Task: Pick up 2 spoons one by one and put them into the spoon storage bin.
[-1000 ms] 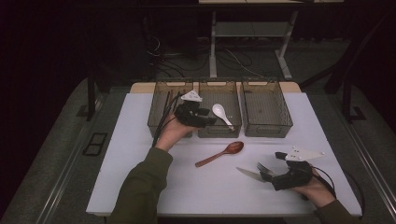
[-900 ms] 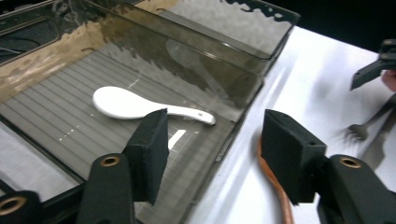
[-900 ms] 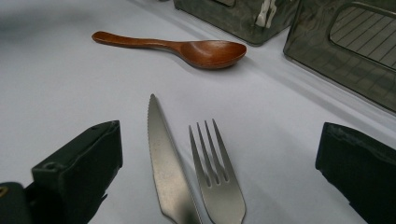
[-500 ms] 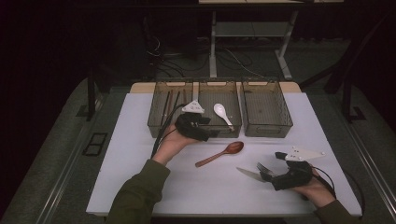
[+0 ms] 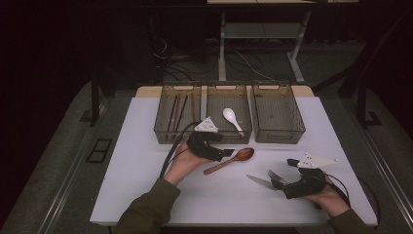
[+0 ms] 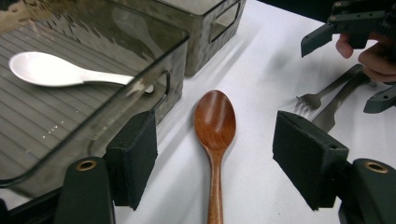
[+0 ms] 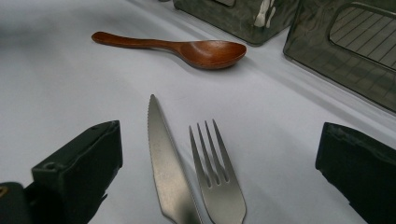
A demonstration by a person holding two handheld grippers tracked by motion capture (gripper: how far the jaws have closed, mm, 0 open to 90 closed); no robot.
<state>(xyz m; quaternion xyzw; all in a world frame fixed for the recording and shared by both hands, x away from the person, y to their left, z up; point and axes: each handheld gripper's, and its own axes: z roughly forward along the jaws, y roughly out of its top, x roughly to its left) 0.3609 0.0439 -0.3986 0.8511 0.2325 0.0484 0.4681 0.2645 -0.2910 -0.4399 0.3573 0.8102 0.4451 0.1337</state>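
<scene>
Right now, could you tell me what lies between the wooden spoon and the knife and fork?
Only bare white table. The right gripper view shows it between the wooden spoon and the tips of the knife and fork.

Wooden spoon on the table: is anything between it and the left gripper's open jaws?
Nothing visible. In the left gripper view, the wooden spoon lies on bare table between the left gripper's spread jaws, bowl pointing away. The middle bin sits close on one side; the fork and knife lie off to the other.
</scene>
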